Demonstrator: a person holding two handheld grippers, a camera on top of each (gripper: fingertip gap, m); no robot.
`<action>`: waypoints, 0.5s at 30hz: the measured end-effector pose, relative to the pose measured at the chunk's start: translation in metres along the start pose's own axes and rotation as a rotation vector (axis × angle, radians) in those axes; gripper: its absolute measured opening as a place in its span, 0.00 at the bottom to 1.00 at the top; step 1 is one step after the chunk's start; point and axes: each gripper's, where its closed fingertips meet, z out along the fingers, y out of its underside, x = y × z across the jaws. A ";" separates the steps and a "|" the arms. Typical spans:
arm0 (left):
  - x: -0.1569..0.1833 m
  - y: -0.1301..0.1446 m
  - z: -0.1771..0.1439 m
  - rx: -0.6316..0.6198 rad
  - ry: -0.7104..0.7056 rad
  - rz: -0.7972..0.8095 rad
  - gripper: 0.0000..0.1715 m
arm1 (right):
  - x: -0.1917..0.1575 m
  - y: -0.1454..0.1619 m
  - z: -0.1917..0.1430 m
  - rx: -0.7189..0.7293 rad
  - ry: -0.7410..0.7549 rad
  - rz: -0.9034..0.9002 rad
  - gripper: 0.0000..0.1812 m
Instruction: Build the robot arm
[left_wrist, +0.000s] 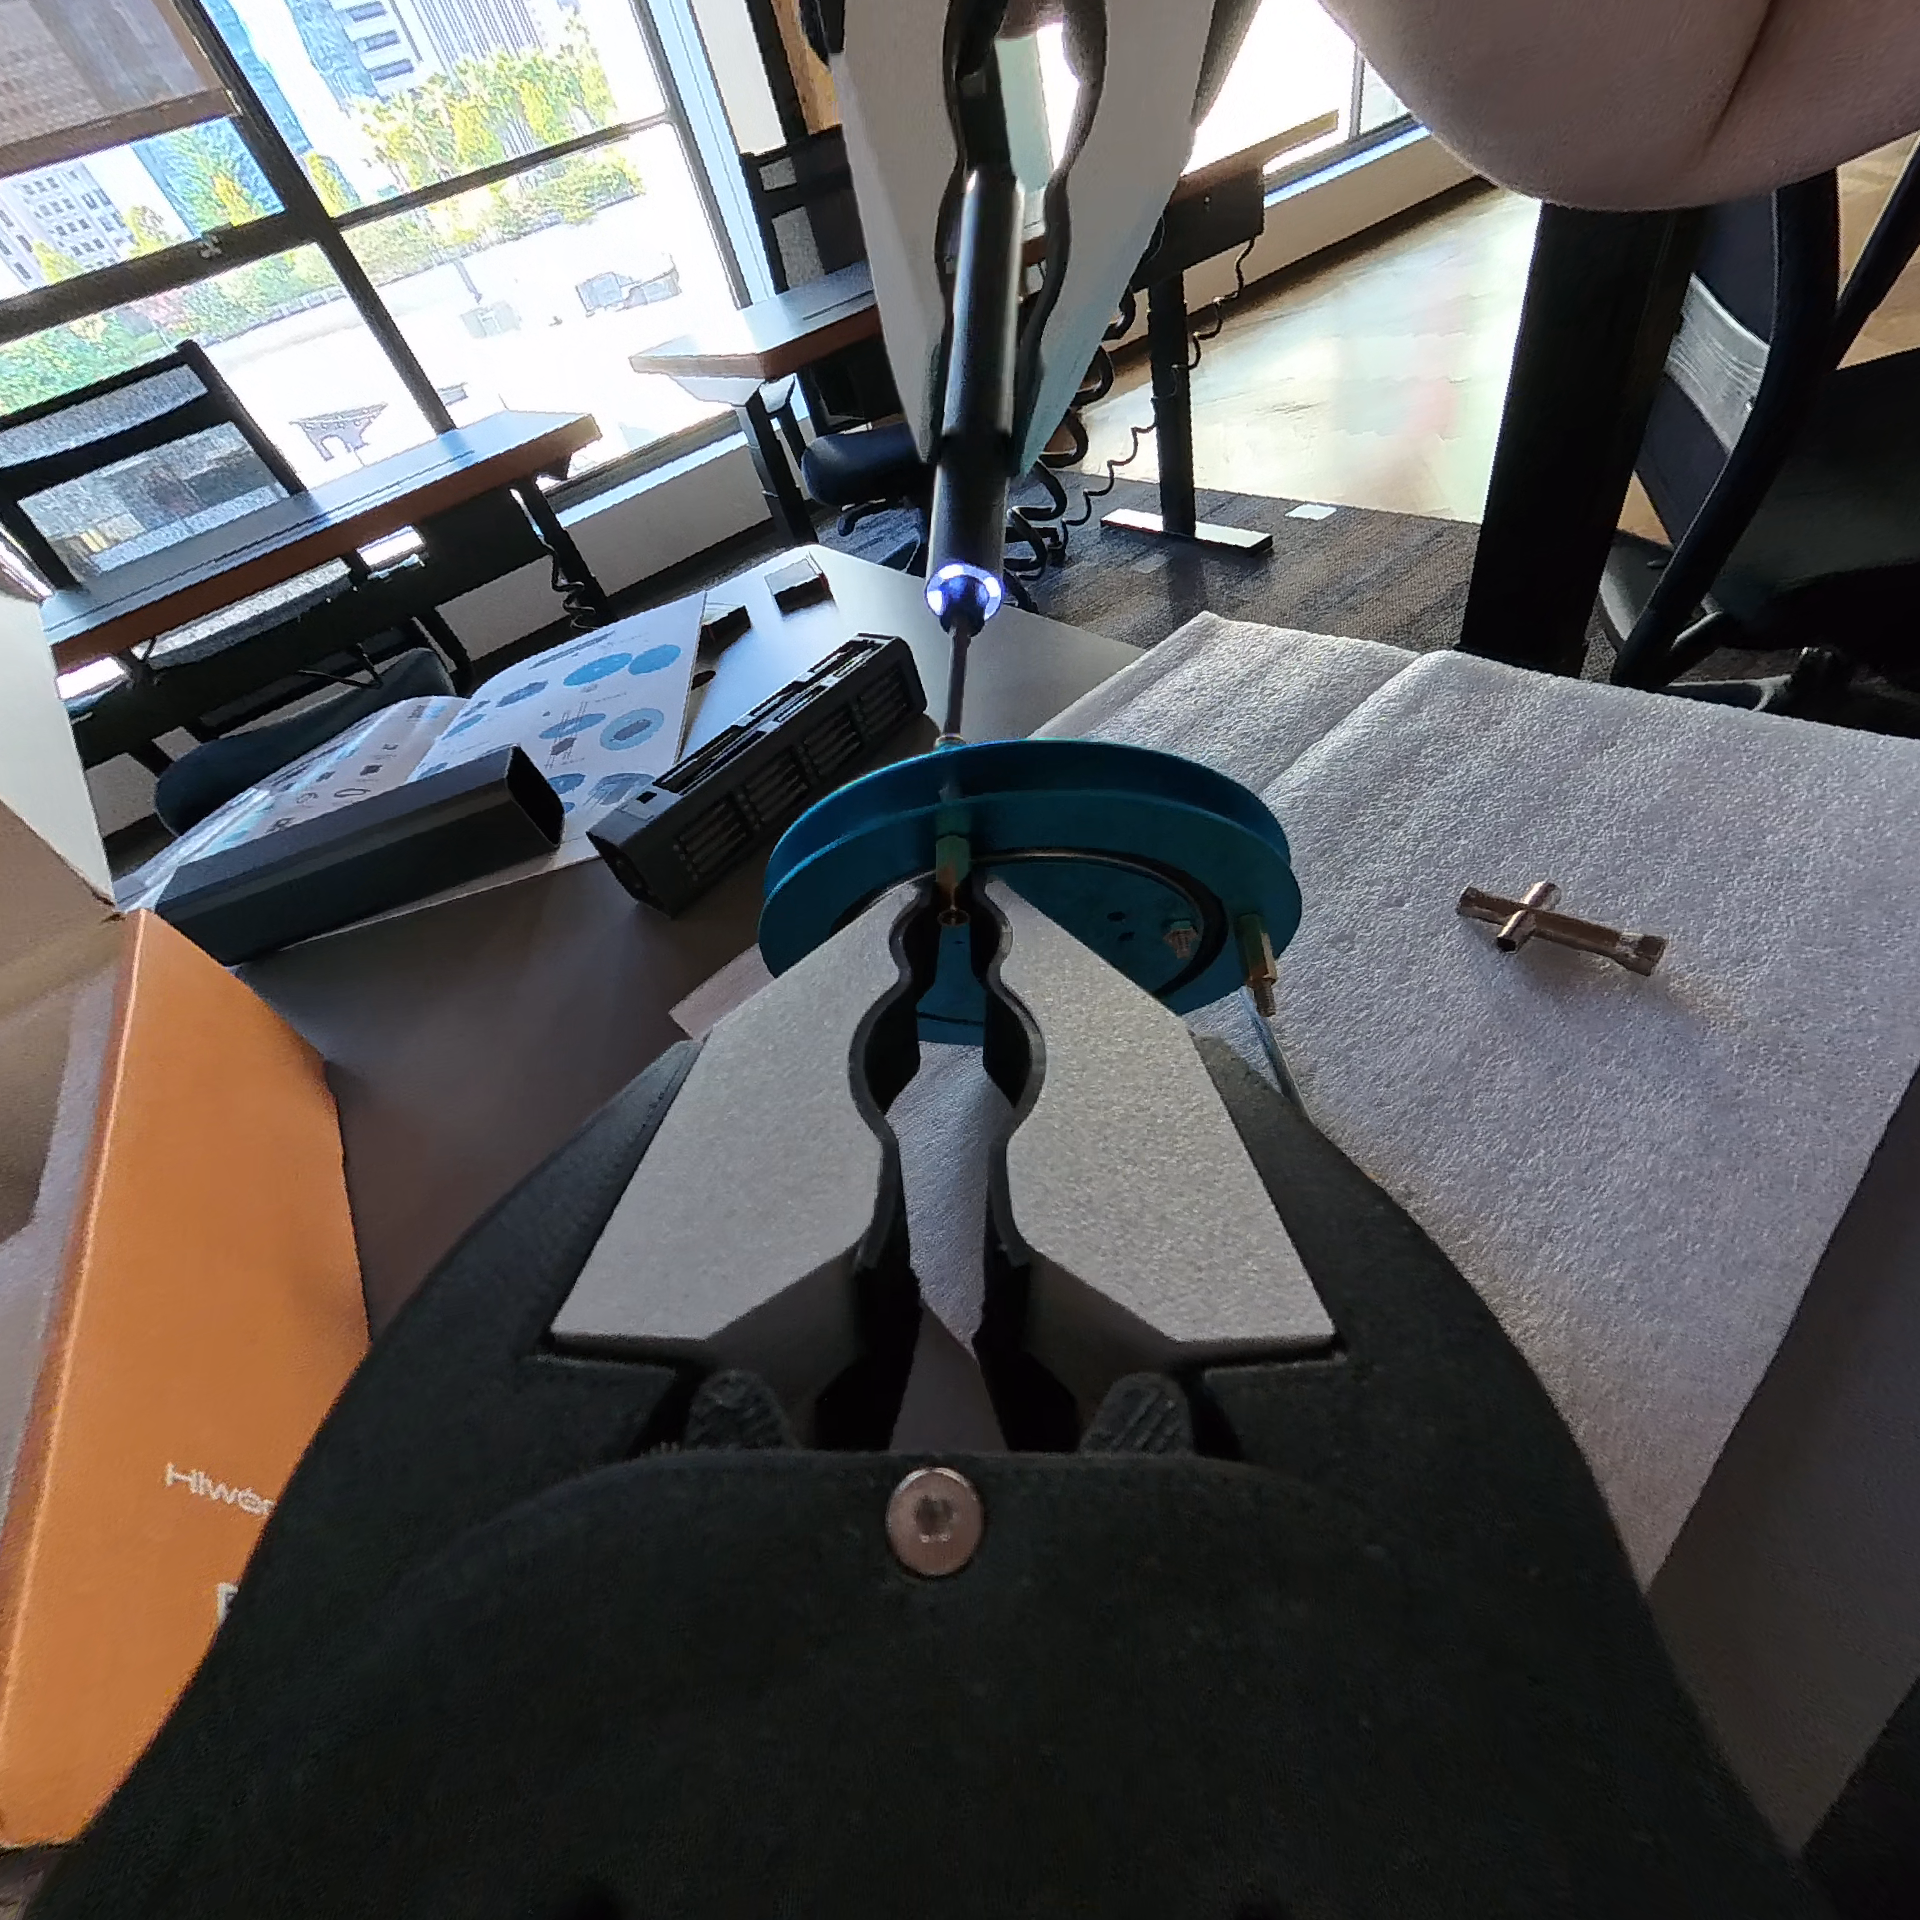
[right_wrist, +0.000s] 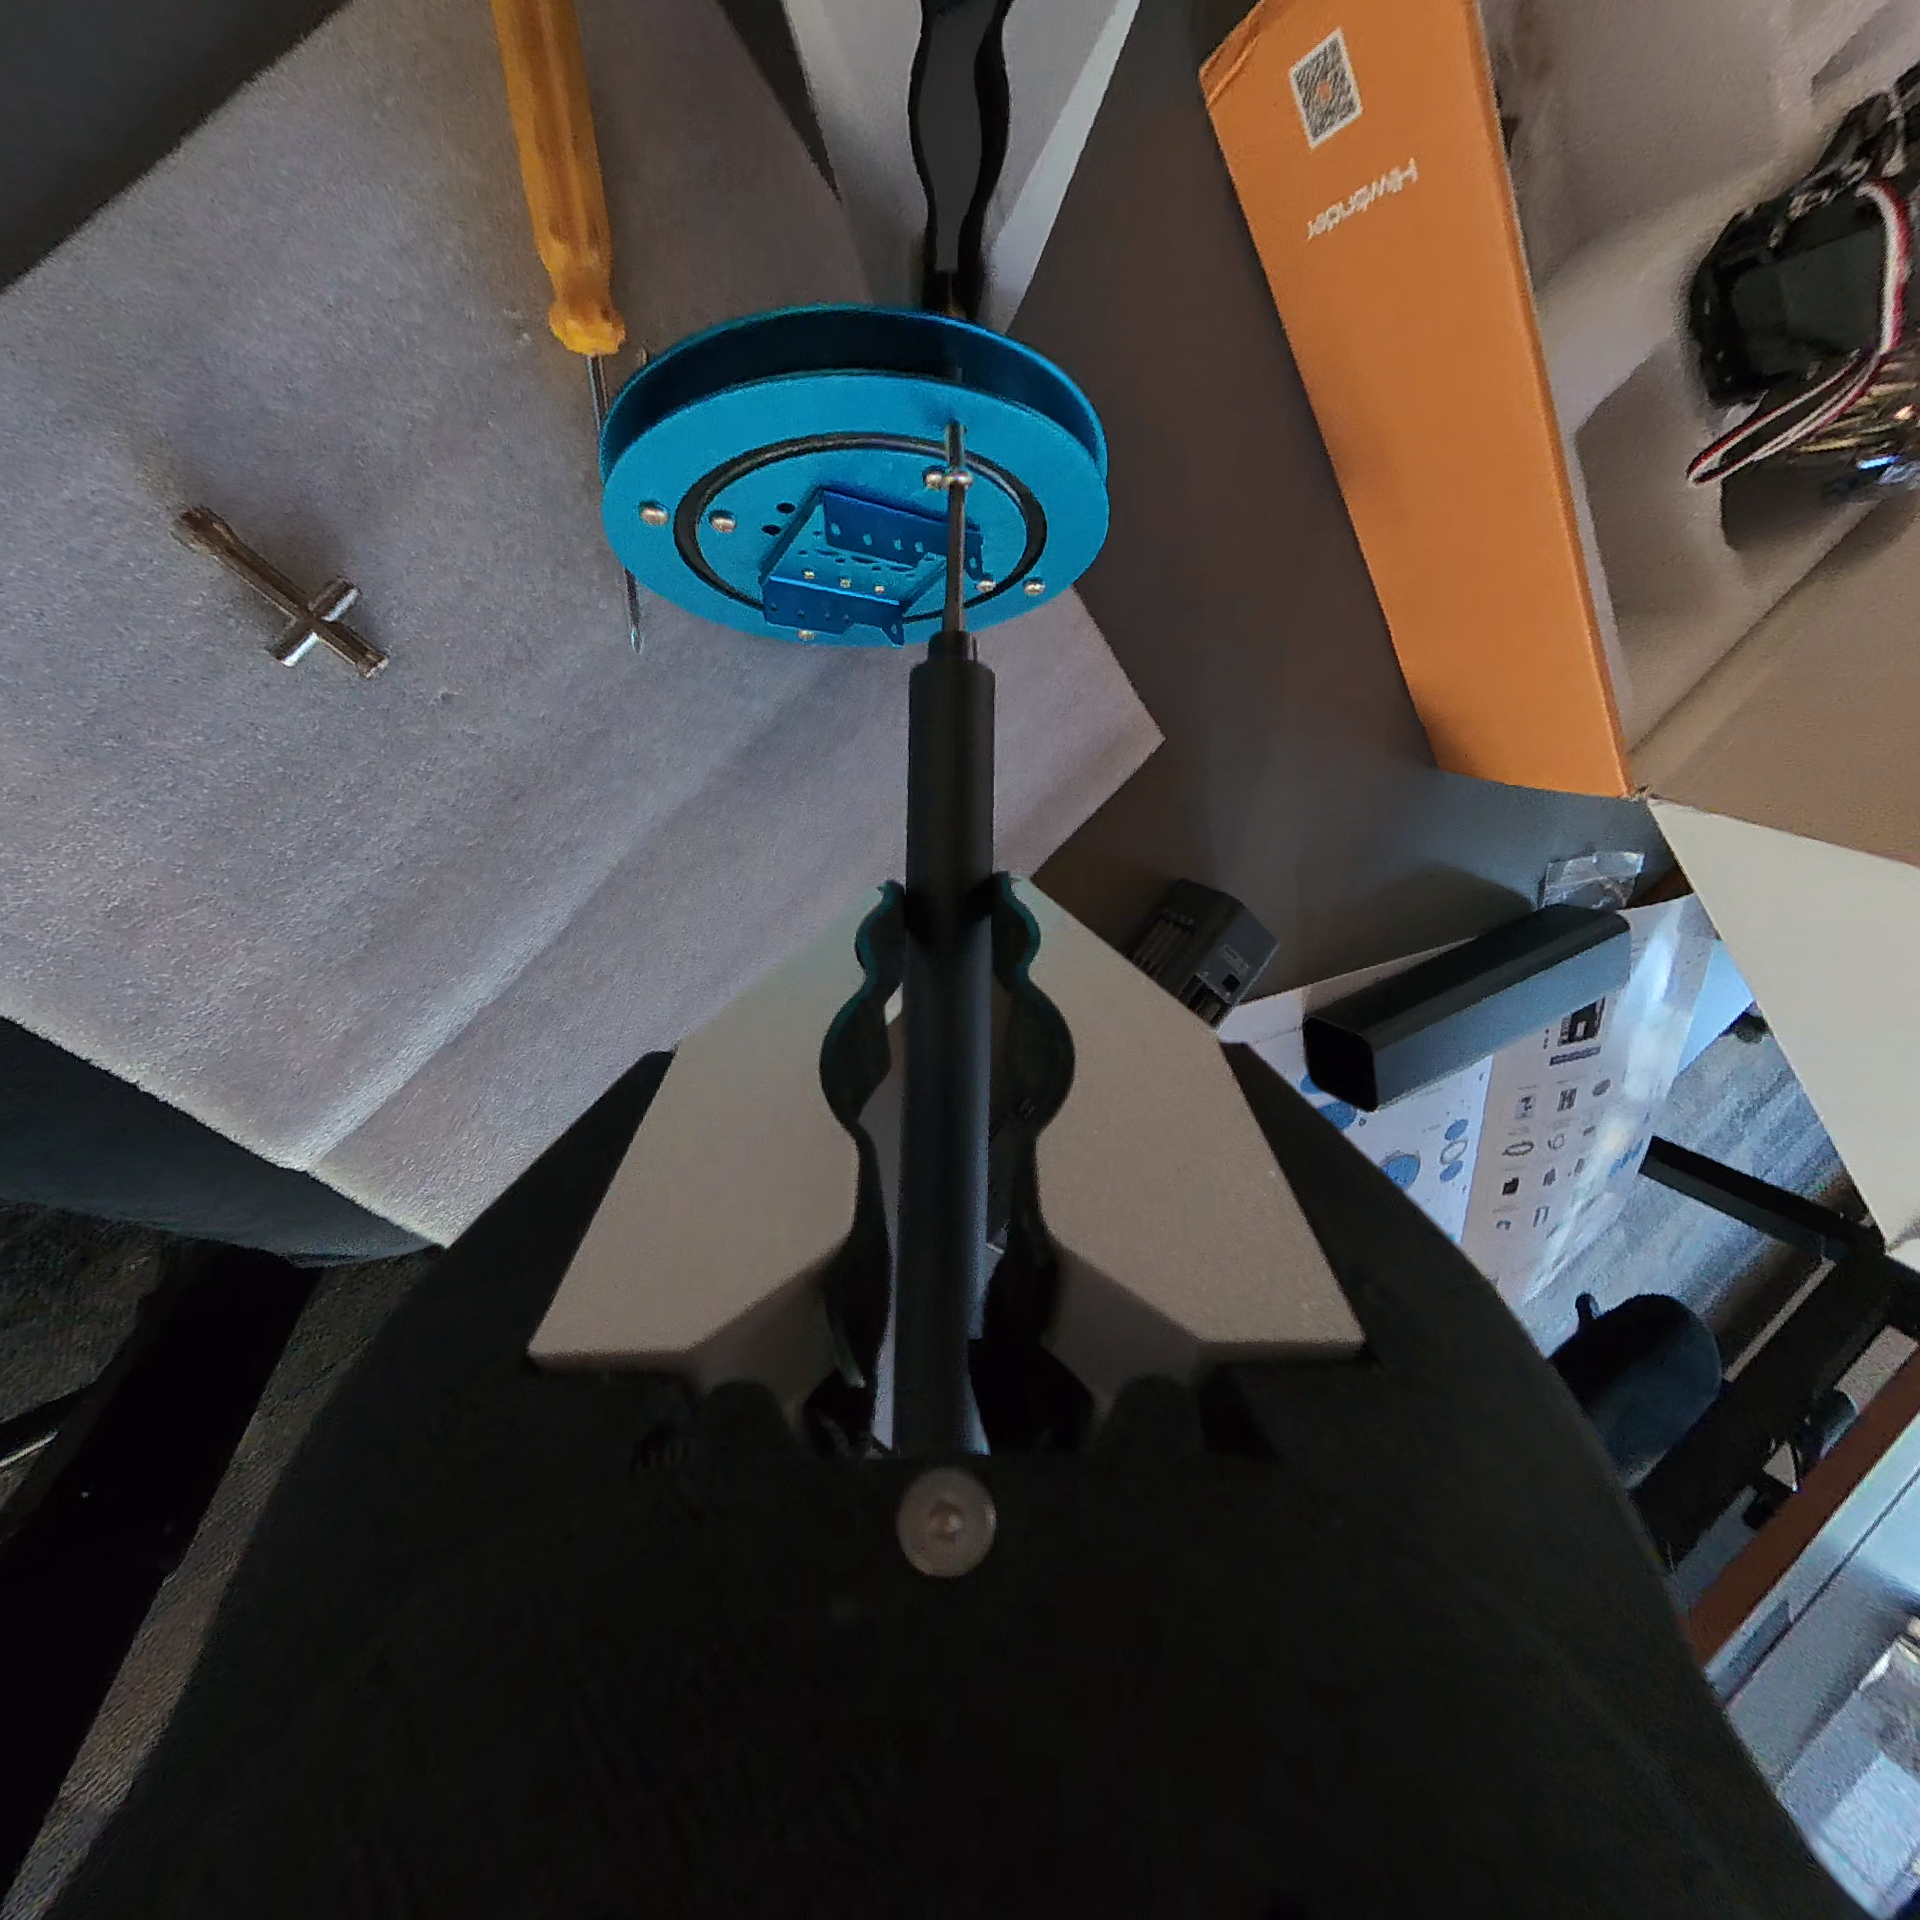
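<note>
A blue two-layer metal disc assembly (left_wrist: 1039, 821) with brass standoffs sits over white foam (left_wrist: 1558, 1143). My left gripper (left_wrist: 954, 899) is at its near edge, its jaws closed on a brass standoff (left_wrist: 951, 862) between the discs. My right gripper (right_wrist: 945, 904) is shut on a black electric screwdriver (right_wrist: 945, 831). Its bit rests on a screw (right_wrist: 951, 478) on the top disc (right_wrist: 665, 468), beside a blue bracket (right_wrist: 862, 571). In the left wrist view the screwdriver (left_wrist: 971, 416) comes down from above with its light ring lit.
A metal cross wrench (left_wrist: 1558, 935) lies on the foam right of the disc. A yellow-handled screwdriver (right_wrist: 556, 177) lies by the disc. An orange box (left_wrist: 187, 1299), a black bit case (left_wrist: 769, 769), a dark sleeve (left_wrist: 364, 842) and an instruction sheet (left_wrist: 592, 696) are to the left. The tips of one gripper are about 11 cm away from the tips of the other. It is some 15 cm from my left tips to the metal cross wrench (left_wrist: 1558, 935).
</note>
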 end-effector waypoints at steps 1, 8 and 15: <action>-0.001 0.000 0.000 -0.002 -0.004 0.001 0.02 | 0.001 -0.001 -0.001 0.014 0.005 -0.007 0.08; 0.001 -0.002 0.001 -0.012 0.003 0.014 0.02 | -0.002 0.005 0.003 0.016 -0.036 0.018 0.08; 0.003 -0.003 0.002 -0.019 0.017 0.015 0.02 | -0.013 0.011 0.013 0.133 -0.356 0.273 0.08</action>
